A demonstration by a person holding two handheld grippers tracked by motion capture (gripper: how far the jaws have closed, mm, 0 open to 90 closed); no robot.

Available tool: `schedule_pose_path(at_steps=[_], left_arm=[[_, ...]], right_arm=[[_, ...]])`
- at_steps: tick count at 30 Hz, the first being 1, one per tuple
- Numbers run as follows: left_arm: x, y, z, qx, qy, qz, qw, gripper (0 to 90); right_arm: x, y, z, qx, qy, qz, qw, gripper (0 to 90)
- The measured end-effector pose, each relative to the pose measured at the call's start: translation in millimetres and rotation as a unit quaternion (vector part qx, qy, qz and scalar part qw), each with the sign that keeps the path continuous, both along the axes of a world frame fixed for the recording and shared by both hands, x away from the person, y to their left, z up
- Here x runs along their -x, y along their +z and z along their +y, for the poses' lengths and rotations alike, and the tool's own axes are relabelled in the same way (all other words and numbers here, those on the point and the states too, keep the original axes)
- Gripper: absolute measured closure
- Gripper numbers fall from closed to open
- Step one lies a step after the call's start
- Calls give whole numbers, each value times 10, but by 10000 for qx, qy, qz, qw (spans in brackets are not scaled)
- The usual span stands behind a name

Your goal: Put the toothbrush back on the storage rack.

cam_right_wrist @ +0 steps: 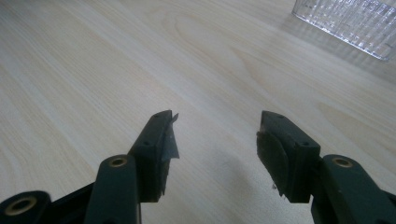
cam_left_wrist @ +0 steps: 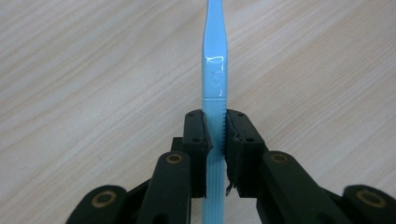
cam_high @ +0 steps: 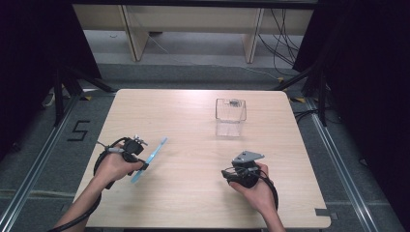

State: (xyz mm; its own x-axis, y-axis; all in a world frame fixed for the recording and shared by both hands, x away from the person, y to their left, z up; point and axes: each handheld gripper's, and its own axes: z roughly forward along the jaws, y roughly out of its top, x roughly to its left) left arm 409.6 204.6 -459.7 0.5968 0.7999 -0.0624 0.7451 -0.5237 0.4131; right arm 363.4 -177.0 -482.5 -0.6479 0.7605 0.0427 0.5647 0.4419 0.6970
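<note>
Slim light-blue plastic toothbrush [cam_left_wrist: 214, 70] pinched by its ribbed handle in left gripper [cam_left_wrist: 215, 133] fingers, well short of clear ribbed plastic box [cam_high: 230, 110] on pale wooden table [cam_high: 193, 193]; right gripper [cam_right_wrist: 217, 140] fingers spread, empty; likely to pivot in narrow grip

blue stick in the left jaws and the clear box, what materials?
Slim light-blue handle: likely glossy moulded plastic, with sharp highlights and fine ribs at the grip. Clear square container: transparent ribbed walls, acrylic or glass, cannot tell which.
</note>
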Motion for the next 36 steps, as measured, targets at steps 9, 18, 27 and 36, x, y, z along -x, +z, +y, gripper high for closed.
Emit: schedule_pose_path(at_steps=[9,18,27,36], left_arm=[[38,31,29,317,-57,-341,9989,781],[73,19,65,736,-37,-632,9953,782],[107,19,60,1110,-58,-1141,9872,782],[141,-34,35,1363,-153,-1591,9777,782]], right_arm=[[20,0,16,-91,-122,59,9999,460],[3,17,28,-377,69,-418,9984,460],[38,40,115,-708,134,-753,9946,452],[33,24,164,-822,171,-841,9929,441]])
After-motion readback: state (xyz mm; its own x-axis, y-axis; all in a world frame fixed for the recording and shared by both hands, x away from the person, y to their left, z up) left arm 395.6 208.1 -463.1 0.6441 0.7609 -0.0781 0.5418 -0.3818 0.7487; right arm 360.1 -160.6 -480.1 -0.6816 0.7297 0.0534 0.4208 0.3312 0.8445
